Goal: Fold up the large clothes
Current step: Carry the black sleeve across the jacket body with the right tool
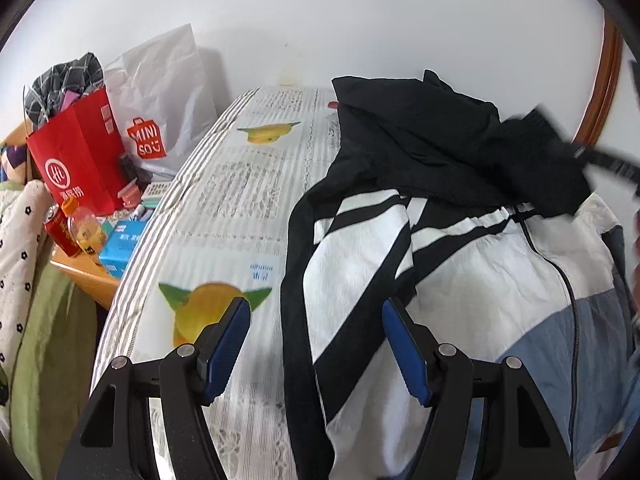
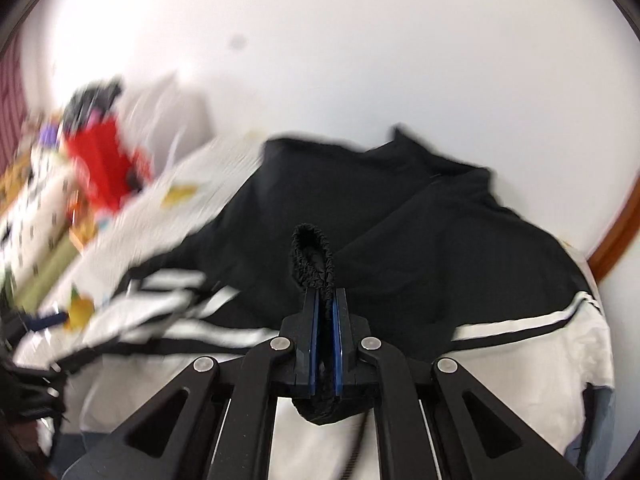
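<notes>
A black, white and blue zip jacket [image 1: 460, 264] lies on the table, its black upper part toward the wall; it also shows in the right wrist view [image 2: 440, 248]. One striped sleeve [image 1: 344, 288] is folded down along the jacket's left side. My left gripper [image 1: 316, 316] is open and empty just above this sleeve, its blue pads [image 1: 230, 344] wide apart. My right gripper [image 2: 326, 300] is shut on the jacket's black elastic cuff [image 2: 314, 256], which sticks out between the fingertips above the jacket. The right gripper appears blurred at the right edge of the left wrist view [image 1: 600, 160].
The table wears a newsprint-pattern cloth with lemon pictures [image 1: 240, 184]. Left of it a wooden side table holds a red paper bag [image 1: 80, 160], a white Miniso bag [image 1: 160, 104], bottles [image 1: 80, 228] and small boxes. A white wall is behind; a wooden frame [image 1: 604, 92] stands at right.
</notes>
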Available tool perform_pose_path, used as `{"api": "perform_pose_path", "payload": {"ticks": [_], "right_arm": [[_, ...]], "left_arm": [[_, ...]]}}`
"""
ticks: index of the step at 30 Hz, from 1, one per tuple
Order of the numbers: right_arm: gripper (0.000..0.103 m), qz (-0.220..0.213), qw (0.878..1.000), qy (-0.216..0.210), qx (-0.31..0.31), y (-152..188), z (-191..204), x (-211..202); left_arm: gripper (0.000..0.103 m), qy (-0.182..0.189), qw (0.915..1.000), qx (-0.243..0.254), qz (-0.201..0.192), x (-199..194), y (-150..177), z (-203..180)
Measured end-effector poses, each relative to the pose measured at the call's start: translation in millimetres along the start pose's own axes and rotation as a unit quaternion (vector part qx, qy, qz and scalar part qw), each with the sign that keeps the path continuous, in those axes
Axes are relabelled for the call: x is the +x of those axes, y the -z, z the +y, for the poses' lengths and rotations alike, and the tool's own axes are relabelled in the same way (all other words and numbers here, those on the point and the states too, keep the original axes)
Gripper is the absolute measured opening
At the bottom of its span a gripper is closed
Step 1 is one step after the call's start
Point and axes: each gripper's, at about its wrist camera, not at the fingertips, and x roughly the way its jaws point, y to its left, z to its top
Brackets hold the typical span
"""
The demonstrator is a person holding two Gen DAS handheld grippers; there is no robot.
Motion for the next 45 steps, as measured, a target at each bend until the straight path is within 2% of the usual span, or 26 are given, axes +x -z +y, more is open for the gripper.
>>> {"api": "perform_pose_path", "payload": {"ticks": [6,9,12,16,24,28,31,33,35,37,39,42,45], "right_arm": [[0.005,-0.040,0.994,0.041,0.090,-29.8,-104.2,-31.9],[0.005,-0.048,0.987,0.039,0.146,-30.9,-157.7,-42.1],[0.005,-0.050,0.979,0.044,0.191,-24.0,-200.6,-46.7],[0.005,-0.027,0.970,0.037,0.238,0.3,-240.1,-37.7],[0.007,0.060,0.965,0.097,0.236,62.4,-261.0,8.1],[0.009,0.079,0.965,0.140,0.206,68.0,-263.8,18.4],[0.014,0.056,0.966,0.180,0.175,61.1,-253.7,4.1],[0.031,0.033,0.971,0.182,0.154,56.9,-243.1,-5.0],[0.039,0.012,0.975,0.175,0.134,54.6,-231.5,-9.5],[0.039,0.013,0.983,0.143,0.115,57.5,-219.6,-4.3],[0.039,0.037,0.987,0.116,0.109,65.5,-213.2,11.2],[0.036,0.089,0.981,0.135,0.109,81.6,-215.7,41.3],[0.036,0.116,0.972,0.164,0.121,92.4,-224.3,57.6]], "left_arm": [[0.066,-0.025,0.9997,-0.001,0.006,15.0,-9.2,-6.1],[0.066,-0.030,0.9995,-0.003,0.011,20.6,-12.2,-8.1],[0.066,-0.040,0.9991,-0.003,0.013,23.8,-14.4,-9.5],[0.066,-0.047,0.9987,-0.006,0.018,29.6,-16.1,-10.7],[0.066,-0.048,0.9987,-0.003,0.019,30.2,-17.9,-12.2],[0.066,-0.047,0.9987,0.000,0.018,28.1,-20.6,-14.0],[0.066,-0.044,0.9989,-0.001,0.014,23.5,-22.3,-15.6],[0.066,-0.040,0.9991,-0.002,0.012,21.3,-23.5,-16.6],[0.066,-0.038,0.9993,0.001,0.009,18.9,-24.4,-19.1],[0.066,-0.035,0.9994,0.003,0.007,18.3,-25.0,-21.4],[0.066,-0.032,0.9995,0.004,0.007,18.2,-25.8,-23.4],[0.066,-0.027,0.9996,0.007,0.005,16.7,-27.6,-25.3],[0.066,-0.023,0.9997,0.008,0.001,14.5,-28.6,-26.9]]}}
